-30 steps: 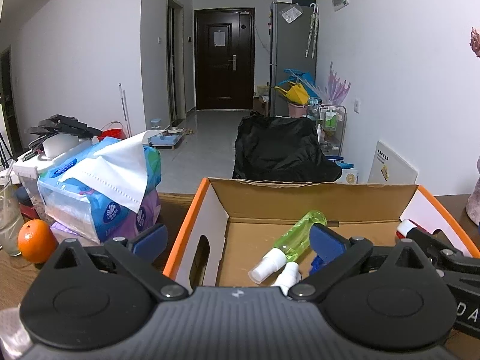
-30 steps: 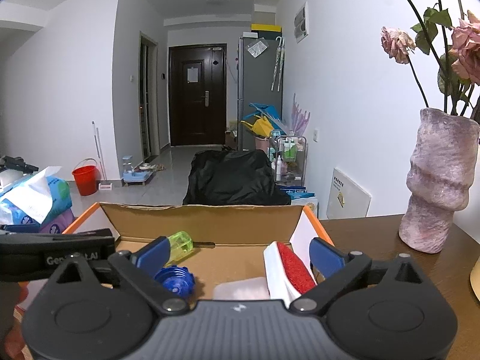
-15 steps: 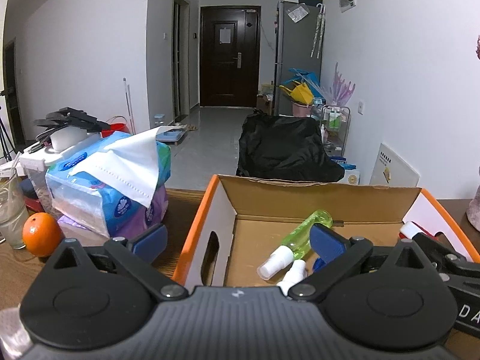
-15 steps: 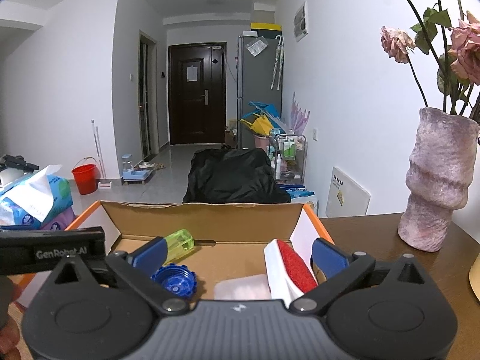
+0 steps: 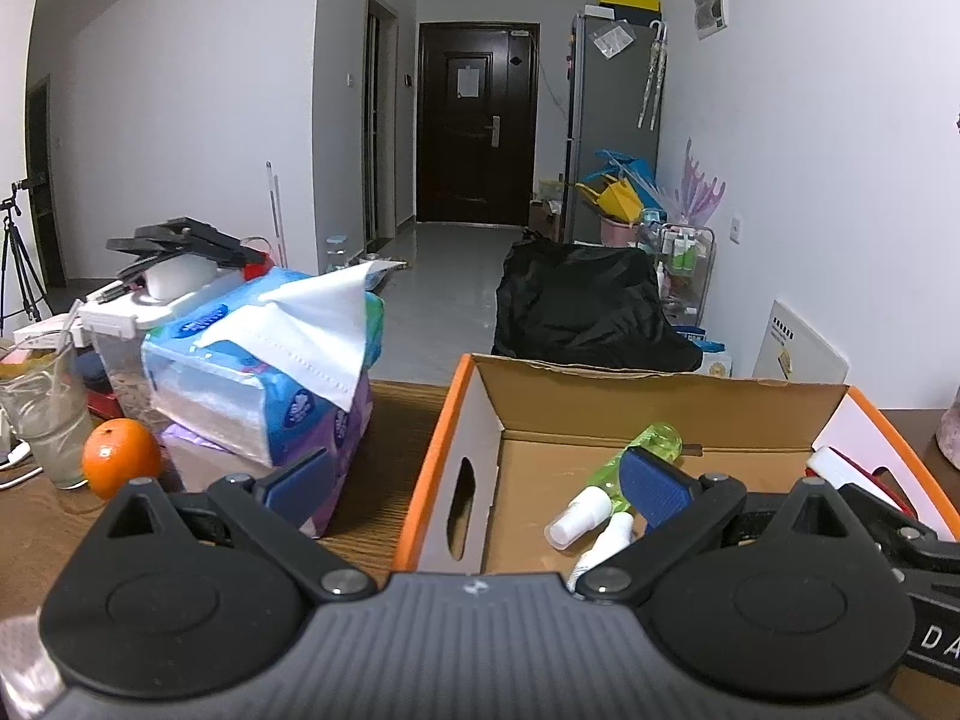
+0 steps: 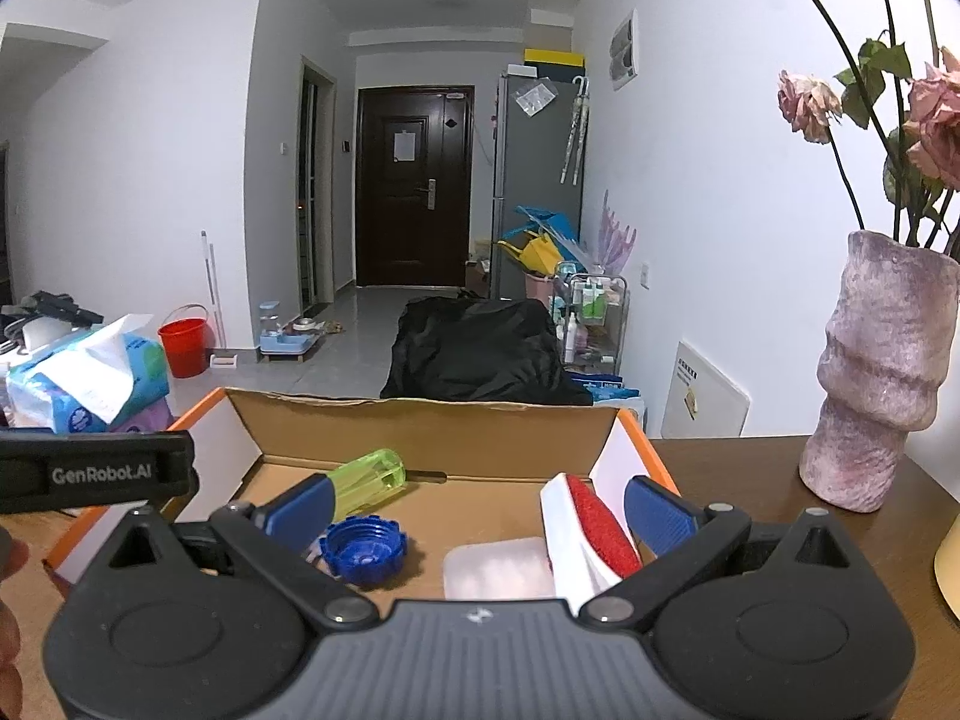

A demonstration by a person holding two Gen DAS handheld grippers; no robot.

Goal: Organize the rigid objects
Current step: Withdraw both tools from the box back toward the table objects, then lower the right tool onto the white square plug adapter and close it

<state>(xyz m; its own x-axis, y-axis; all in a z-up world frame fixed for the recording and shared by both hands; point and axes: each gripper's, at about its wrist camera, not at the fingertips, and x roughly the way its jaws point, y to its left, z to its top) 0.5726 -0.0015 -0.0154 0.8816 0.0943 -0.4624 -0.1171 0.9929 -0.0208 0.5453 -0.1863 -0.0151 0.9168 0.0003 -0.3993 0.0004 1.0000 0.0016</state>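
Left gripper (image 5: 474, 483) and right gripper (image 6: 478, 507) both gape wide, gripping nothing; green spray bottle (image 5: 621, 468) lies inside the cardboard box (image 5: 660, 402) on the wooden table (image 5: 396, 414); tissue packs (image 5: 264, 372) left; beyond, tiled floor (image 5: 444, 276), dark door (image 5: 477, 126).

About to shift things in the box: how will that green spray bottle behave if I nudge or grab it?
The green spray bottle lies on its side in the cardboard box, and its body looks round, so it will probably roll. The see-through plastic suggests it is light and stiff, perhaps slick. Grip across its middle.
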